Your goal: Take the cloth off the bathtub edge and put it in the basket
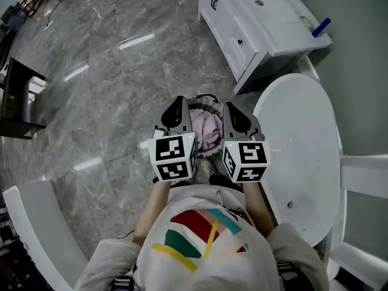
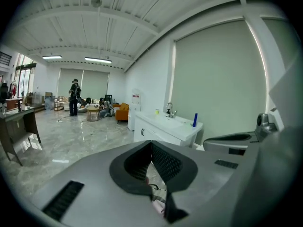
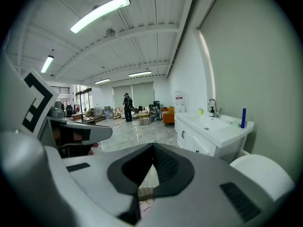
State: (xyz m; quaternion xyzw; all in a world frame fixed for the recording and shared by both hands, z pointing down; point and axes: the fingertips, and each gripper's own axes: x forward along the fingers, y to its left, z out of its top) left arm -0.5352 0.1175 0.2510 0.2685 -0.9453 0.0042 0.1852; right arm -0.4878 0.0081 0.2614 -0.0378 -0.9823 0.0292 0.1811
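Note:
The pink cloth lies bunched in the basket on the floor, just left of the white bathtub. Both grippers are held high and close to the head camera, side by side above the basket. My left gripper is shut with nothing between its jaws, which meet at their tips. A scrap of pink cloth shows far below through the gap. My right gripper is likewise shut and empty, with its tips touching. Neither gripper touches the cloth or the basket.
A white vanity cabinet with a sink stands beyond the tub, a blue bottle on its top. A dark table is at the far left and a white curved piece at the lower left. Grey marble floor stretches ahead.

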